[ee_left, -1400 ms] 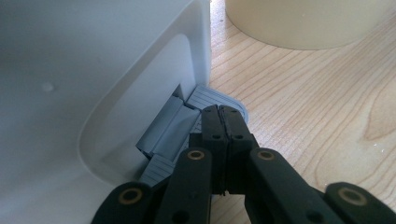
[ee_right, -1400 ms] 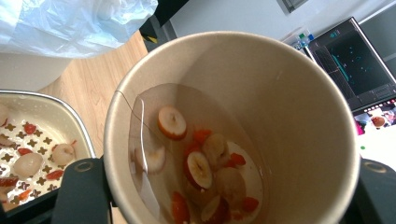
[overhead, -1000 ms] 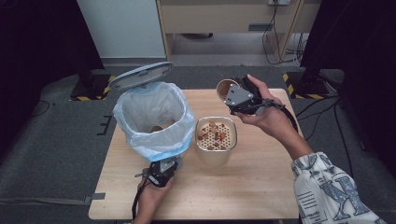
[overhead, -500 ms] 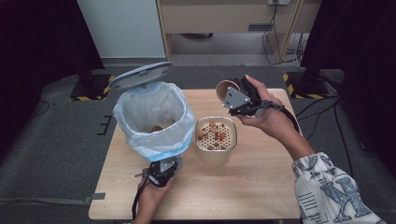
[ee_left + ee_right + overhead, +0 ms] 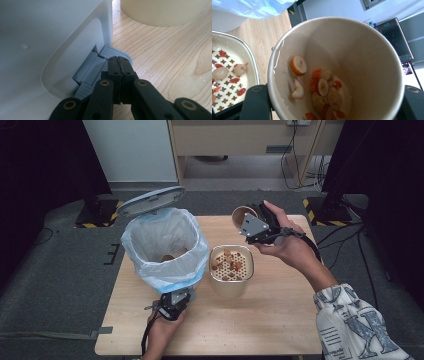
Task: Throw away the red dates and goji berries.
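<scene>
Risk: right gripper (image 5: 248, 222) clamps the tilted paper cup (image 5: 334, 67) above the strainer (image 5: 231, 265); fruit may miss. Left gripper (image 5: 117, 65), jaws together, presses the bin pedal (image 5: 113, 52); slipping drops the lid (image 5: 151, 200).

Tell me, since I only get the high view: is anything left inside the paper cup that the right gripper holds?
Observer: Yes. The right gripper view looks into the paper cup: fruit slices cling to its wall and bottom in a milky film.
Operator: What is the left gripper doing by the bin?
Observer: Its jaws are shut, and their tips rest on the grey pedal at the bin's foot.
Operator: And the holes in the strainer?
Observer: They are cross-shaped, with red bits and pale pieces lying on them.
</scene>
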Available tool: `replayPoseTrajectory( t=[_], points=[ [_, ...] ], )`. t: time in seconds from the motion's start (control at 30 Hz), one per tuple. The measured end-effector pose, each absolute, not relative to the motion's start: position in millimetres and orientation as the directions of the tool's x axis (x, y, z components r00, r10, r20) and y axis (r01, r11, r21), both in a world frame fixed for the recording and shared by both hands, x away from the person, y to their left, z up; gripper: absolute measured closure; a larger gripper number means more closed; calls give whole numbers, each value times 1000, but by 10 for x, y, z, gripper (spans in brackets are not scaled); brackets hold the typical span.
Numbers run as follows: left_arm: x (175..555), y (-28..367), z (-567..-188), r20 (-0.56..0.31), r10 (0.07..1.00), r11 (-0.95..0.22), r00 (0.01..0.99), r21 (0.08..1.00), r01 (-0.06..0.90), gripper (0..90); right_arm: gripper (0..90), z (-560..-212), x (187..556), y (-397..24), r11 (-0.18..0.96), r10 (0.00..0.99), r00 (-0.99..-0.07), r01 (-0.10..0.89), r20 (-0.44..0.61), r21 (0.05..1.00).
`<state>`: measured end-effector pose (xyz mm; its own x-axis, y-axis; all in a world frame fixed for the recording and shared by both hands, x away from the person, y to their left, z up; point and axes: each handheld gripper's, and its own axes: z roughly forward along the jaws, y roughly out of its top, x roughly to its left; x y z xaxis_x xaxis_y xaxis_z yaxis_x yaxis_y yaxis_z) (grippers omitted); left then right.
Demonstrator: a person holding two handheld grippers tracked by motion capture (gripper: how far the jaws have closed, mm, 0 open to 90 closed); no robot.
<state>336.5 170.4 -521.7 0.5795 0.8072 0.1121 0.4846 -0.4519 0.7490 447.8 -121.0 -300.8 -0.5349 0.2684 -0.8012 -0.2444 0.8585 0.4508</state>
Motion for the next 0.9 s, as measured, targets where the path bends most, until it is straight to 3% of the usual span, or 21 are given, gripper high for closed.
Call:
replayPoseTrajectory(
  t=[0.9],
  points=[
    [3361,1685,-5224,94,804,-444,587,752,488,892,312,-2973,4457,-1216,869,252,-517,-251,-818,427]
  ],
)
